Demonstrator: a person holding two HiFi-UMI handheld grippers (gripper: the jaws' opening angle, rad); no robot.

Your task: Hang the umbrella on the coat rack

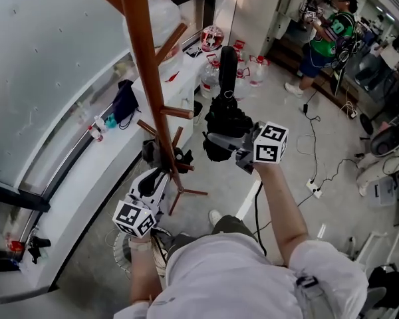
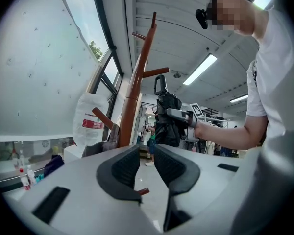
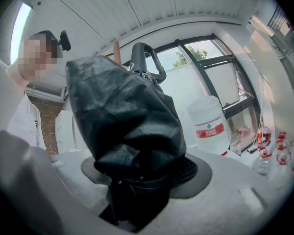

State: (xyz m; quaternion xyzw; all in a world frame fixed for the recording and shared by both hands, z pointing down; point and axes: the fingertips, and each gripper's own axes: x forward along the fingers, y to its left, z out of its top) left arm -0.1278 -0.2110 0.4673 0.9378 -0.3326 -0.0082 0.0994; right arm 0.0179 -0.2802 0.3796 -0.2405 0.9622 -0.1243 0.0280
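Clamping right claw (image 1: pixel 221 140) shut on folded black umbrella (image 1: pixel 227 72), centre of frame, handle pointing upward. Holding left claw (image 2: pixel 147 153) narrowly parted and empty, lower left, near coat rack (image 1: pixel 146 58).

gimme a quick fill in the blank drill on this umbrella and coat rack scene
1. The folded black umbrella is clamped in the ____ hand-held gripper.
2. The umbrella's loop handle points ____.
3. The wooden coat rack stands nearest the ____ hand-held gripper.

Missing words: right; up; left
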